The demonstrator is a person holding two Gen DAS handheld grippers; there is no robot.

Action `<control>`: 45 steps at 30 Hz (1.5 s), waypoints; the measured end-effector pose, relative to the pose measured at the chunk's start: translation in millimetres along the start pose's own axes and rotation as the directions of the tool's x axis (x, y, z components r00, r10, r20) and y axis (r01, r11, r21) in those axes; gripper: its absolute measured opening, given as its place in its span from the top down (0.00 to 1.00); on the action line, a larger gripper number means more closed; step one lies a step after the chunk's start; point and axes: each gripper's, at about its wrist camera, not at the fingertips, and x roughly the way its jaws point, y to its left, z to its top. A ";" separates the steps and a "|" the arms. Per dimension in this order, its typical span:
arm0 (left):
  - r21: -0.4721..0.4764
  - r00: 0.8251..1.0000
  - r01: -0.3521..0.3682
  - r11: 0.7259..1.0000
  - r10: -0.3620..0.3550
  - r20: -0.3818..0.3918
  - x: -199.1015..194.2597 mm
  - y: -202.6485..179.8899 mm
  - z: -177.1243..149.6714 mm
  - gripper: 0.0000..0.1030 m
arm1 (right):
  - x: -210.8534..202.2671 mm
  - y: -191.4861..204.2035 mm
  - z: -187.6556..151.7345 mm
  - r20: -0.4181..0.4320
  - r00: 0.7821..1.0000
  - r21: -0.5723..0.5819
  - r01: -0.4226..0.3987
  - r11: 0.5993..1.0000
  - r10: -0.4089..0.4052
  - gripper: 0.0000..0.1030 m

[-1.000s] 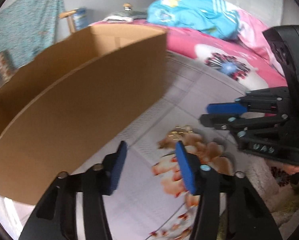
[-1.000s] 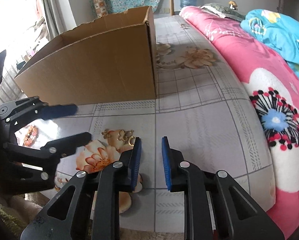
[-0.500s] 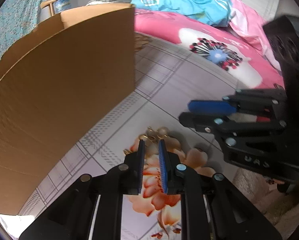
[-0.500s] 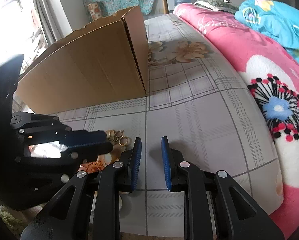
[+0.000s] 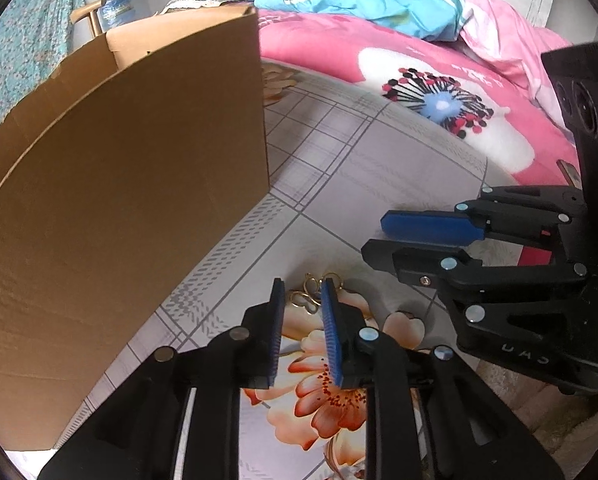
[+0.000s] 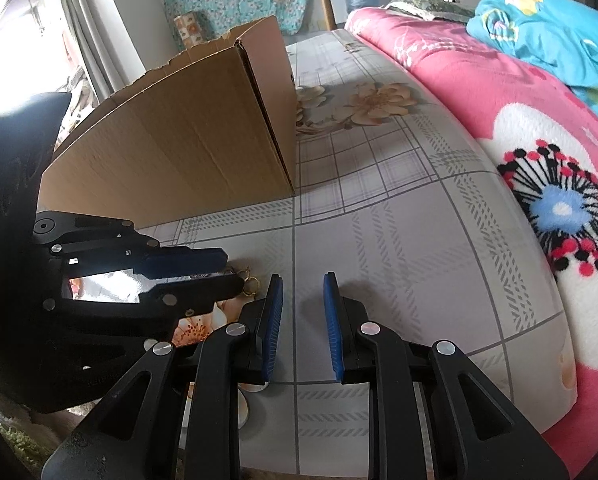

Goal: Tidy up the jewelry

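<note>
Since a second ago I have brought my left gripper in over the gold jewelry, and its jaws went from wide to nearly closed; right now they are opening a little again, standing at a narrow gap. The jewelry, a small cluster of gold rings or hoops, lies on the bed sheet at the top of a printed orange flower, and part of it shows between my left fingertips; I cannot tell whether the pads touch it. From the right wrist view the same gold pieces peek out just past the tip of the left gripper. My right gripper hovers just beside, to the right of the jewelry, its jaws a narrow gap apart with only bare sheet between them. The cardboard box stands open-topped on the sheet to the left, near but apart from the jewelry. A pink floral blanket runs along the right side of the bed, with a blue cloth heaped on it
</note>
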 end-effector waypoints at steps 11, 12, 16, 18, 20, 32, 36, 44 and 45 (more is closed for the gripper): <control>0.036 1.000 0.017 0.999 -0.016 -0.023 -0.9 -6.9 0.0 0.79 | 1.4 -0.3 1.2 0.002 1.000 0.002 -0.006 1.000 0.006 0.81; 0.050 1.000 0.005 0.999 -0.004 -0.021 -0.3 -9.2 0.0 0.79 | 1.6 -0.2 1.4 0.002 1.000 0.002 -0.006 1.000 0.006 0.81; 0.071 1.000 -0.019 0.997 0.021 -0.017 1.9 -12.8 1.9 0.79 | 1.5 -0.6 2.2 0.005 1.000 0.003 -0.007 1.000 0.007 0.81; 0.074 1.000 -0.023 0.997 0.024 -0.015 3.1 -13.3 3.1 0.79 | 1.5 -1.2 2.8 0.005 1.000 0.007 -0.006 1.000 0.006 0.81; 0.074 1.000 -0.021 0.997 0.022 -0.013 3.7 -12.9 3.6 0.79 | 1.4 -1.7 2.9 0.007 1.000 0.008 -0.005 1.000 0.005 0.81; 0.087 1.000 -0.024 0.996 0.025 -0.013 2.6 -16.0 3.1 0.87 | 1.6 -2.4 2.7 0.007 1.000 0.007 -0.005 1.000 0.005 0.81; 0.085 1.000 -0.026 0.996 0.027 -0.011 1.6 -15.9 1.6 0.87 | 1.3 -2.9 2.7 0.007 1.000 0.006 -0.006 1.000 0.006 0.81; 0.074 1.000 -0.021 0.997 0.022 -0.006 -0.1 -13.5 -0.2 0.88 | 1.4 -3.2 2.9 0.007 1.000 0.008 -0.006 1.000 0.006 0.81; 0.072 1.000 -0.020 0.997 0.020 -0.004 -0.8 -12.9 0.5 0.90 | 1.4 -3.3 2.9 0.007 1.000 0.008 -0.006 1.000 0.006 0.81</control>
